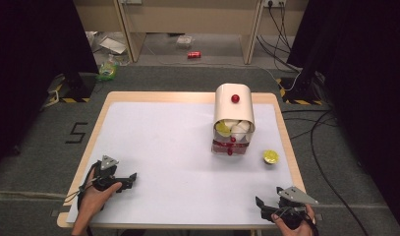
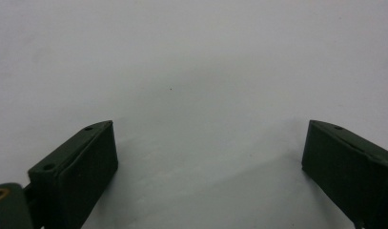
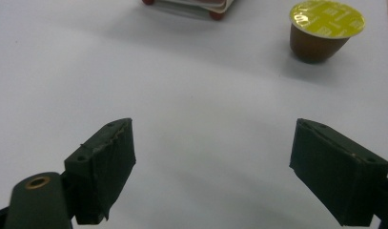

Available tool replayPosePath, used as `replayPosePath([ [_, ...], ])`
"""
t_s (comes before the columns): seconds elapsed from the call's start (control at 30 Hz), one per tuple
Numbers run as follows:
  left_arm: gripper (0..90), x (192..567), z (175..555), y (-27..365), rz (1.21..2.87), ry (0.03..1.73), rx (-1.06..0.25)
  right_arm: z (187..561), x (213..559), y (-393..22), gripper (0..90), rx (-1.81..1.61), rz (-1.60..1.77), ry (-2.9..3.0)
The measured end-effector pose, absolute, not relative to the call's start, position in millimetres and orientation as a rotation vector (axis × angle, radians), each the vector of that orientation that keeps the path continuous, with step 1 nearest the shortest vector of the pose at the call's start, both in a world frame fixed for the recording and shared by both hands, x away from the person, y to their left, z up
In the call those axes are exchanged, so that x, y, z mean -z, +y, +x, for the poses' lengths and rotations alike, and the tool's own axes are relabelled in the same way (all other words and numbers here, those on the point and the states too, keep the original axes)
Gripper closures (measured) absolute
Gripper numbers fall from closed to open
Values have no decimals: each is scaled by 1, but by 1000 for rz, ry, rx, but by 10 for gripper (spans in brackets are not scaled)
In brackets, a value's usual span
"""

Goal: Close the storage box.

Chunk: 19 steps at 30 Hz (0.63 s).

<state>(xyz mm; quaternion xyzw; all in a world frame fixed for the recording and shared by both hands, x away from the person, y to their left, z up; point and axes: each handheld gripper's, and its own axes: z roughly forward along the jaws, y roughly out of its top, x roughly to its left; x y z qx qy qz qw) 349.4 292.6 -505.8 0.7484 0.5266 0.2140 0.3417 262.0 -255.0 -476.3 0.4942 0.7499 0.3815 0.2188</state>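
Note:
A cream box (image 1: 233,109) with a rounded lid and a red knob (image 1: 235,98) stands open at the table's far right, with yellow and white capsules inside. One yellow-lidded capsule (image 1: 271,156) (image 3: 325,29) sits alone on the white mat to the box's right. My left gripper (image 1: 130,178) (image 2: 208,157) rests at the near left corner, open, nothing between its jaws. At the near right edge my right gripper (image 1: 261,202) (image 3: 213,167) is open too, the loose capsule well ahead of it and to the right. The box's red-trimmed base (image 3: 189,5) shows at the top of the right gripper view.
The white mat (image 1: 173,147) covers a wooden table (image 1: 101,115) with bare room across its left and middle. On the floor beyond lie a red can (image 1: 193,55), a green bag (image 1: 107,70) and cables (image 1: 315,123) along the right side.

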Motion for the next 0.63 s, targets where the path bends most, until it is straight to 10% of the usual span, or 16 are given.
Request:
replayPosePath([
  [0.63,39,506,349,292,1948,1370,-559,260,491,-257,146,-905,1416,2184],
])
